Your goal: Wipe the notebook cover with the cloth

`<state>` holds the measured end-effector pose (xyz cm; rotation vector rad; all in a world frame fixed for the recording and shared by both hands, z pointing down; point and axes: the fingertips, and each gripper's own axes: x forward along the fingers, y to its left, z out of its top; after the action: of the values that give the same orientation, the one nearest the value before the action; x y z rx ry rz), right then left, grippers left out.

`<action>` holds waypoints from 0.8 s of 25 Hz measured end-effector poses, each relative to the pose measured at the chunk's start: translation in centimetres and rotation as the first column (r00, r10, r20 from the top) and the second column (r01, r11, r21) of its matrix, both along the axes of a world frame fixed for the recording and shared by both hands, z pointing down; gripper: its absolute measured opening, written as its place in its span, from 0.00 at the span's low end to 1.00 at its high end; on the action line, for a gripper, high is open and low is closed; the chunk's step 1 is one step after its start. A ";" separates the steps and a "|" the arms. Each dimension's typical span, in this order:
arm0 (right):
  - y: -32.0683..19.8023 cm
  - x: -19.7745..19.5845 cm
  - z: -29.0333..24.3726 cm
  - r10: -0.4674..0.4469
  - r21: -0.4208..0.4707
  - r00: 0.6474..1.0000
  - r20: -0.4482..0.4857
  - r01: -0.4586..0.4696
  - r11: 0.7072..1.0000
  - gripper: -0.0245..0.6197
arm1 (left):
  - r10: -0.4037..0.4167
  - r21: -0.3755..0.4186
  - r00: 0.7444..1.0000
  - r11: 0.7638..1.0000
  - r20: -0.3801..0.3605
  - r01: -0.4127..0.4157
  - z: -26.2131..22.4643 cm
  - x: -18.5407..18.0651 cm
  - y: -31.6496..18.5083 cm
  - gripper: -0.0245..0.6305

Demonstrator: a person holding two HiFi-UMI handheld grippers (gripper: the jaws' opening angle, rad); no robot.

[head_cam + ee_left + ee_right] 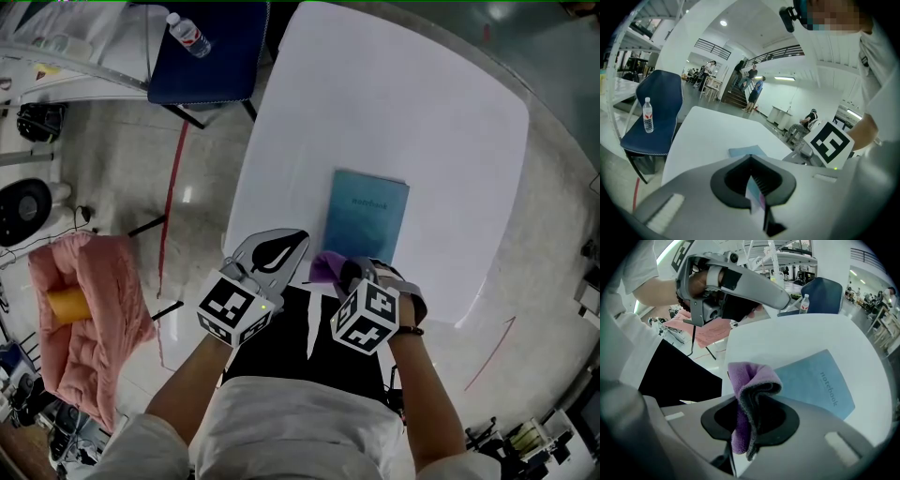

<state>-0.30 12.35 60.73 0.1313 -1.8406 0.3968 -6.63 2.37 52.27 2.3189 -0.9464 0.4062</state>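
The right claw [746, 430] grips the folded purple cloth [752, 378] just short of the blue notebook [367, 214], which lies flat on the white table [431, 122] at its one o'clock. The left claw [275, 251] is closed on nothing. The cloth should probably meet the cover's near edge flat, then sweep toward twelve with light, even pressure.

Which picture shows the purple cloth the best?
The right gripper view: the cloth fills the middle, folded and pinched by the right gripper. The head view shows only a small purple bit; the left gripper view shows hardly any.
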 end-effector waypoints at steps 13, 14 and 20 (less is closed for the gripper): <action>-0.5 -0.1 -0.1 0.048 -0.090 0.998 0.049 -0.043 0.995 0.20 | -0.025 0.023 1.000 0.999 0.012 0.025 -1.3 -0.4 -1.8 0.04; -0.6 -0.1 -0.2 0.047 -0.099 0.998 0.052 -0.041 0.994 0.20 | -0.024 0.023 1.000 0.999 0.012 0.023 -1.5 -0.2 -1.8 0.04; -0.8 1.1 -0.9 0.036 -0.090 0.999 0.039 -0.033 0.995 0.21 | -0.010 0.029 0.999 1.000 0.039 0.009 -2.5 -0.1 -2.5 0.04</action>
<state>0.79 11.55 59.79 0.0947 -1.8591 0.5085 -6.72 -0.15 49.75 2.3391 -0.9872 0.4380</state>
